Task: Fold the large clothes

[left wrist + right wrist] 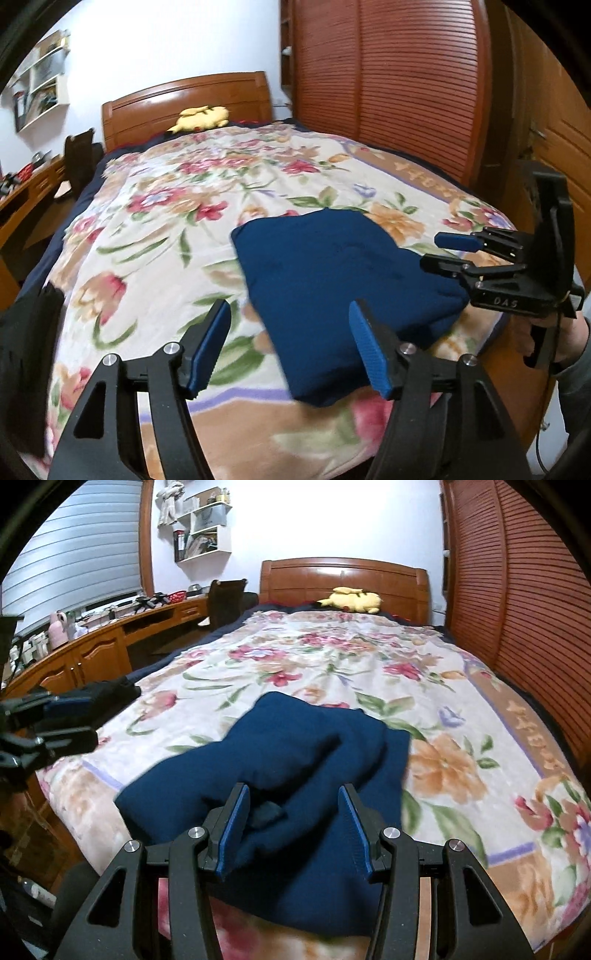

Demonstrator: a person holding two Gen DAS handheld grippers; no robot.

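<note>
Navy blue knit garment [295,775], folded into a thick, lumpy bundle with rolled layers on top, lies near the foot of the bed on the floral cream blanket [155,206], toward the side by the red-brown slatted wardrobe doors [388,74]. Blanket beyond it is bare up to the yellow plush toy [351,600] at the wooden headboard [343,576]. Left gripper [291,347]: jaws apart, empty, above the bundle's near edge. Right gripper [295,830]: jaws apart over the folds, gripping nothing.
</note>
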